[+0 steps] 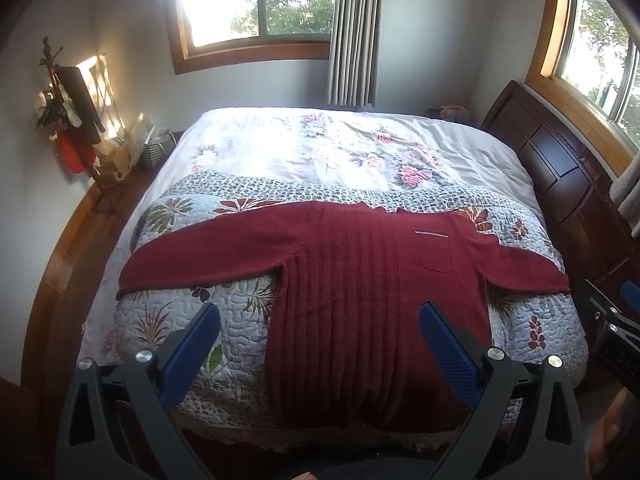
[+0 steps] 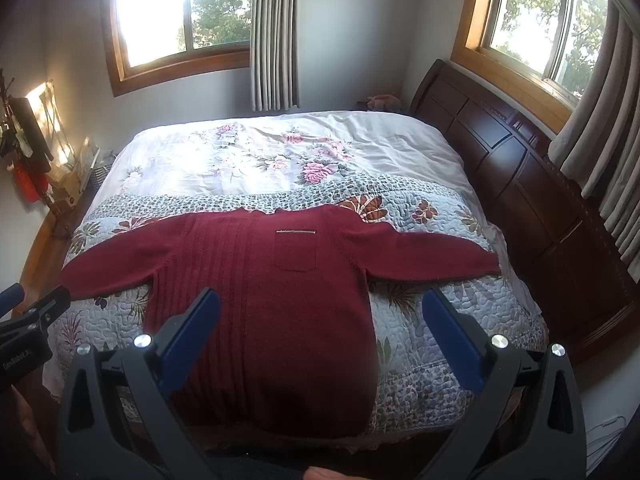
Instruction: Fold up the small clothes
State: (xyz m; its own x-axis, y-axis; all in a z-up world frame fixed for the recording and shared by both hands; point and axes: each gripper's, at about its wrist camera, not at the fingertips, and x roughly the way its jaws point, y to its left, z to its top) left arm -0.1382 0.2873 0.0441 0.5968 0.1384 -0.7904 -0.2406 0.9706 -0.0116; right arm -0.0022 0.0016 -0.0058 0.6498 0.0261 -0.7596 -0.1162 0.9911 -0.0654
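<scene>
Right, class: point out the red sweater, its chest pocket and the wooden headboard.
red sweater (image 1: 372, 320): left wrist view, on the ribbed front.
chest pocket (image 2: 295, 252): right wrist view, on the middle of the patch.
wooden headboard (image 2: 532, 184): right wrist view, on a dark panel.

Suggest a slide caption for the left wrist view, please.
Open left claw hovers above a maroon sweater spread flat, sleeves out, on a quilted bed.
</scene>
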